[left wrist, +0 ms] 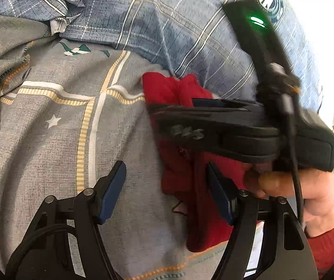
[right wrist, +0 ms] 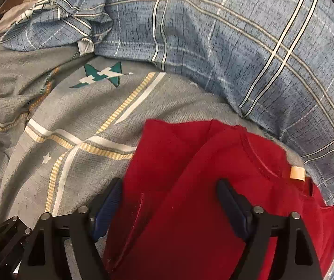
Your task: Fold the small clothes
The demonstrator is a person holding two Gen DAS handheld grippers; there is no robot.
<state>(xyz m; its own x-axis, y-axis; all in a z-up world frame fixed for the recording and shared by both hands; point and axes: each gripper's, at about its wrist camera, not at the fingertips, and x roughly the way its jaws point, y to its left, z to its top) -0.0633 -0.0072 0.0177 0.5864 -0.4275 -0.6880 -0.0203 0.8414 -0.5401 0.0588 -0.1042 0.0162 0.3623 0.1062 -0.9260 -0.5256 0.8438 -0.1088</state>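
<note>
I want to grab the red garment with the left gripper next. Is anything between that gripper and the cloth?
Partly. The right gripper and the hand holding it lie across the red garment, just ahead of the open left gripper. The near edge by its fingers is uncovered.

Red garment (right wrist: 190, 186) on grey bedsheet (right wrist: 78, 116)

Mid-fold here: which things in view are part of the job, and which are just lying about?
Job:
red garment
left gripper, open
right gripper, open, over the garment

Lying about:
grey patterned bedsheet under the garment
blue plaid quilt behind it
</note>
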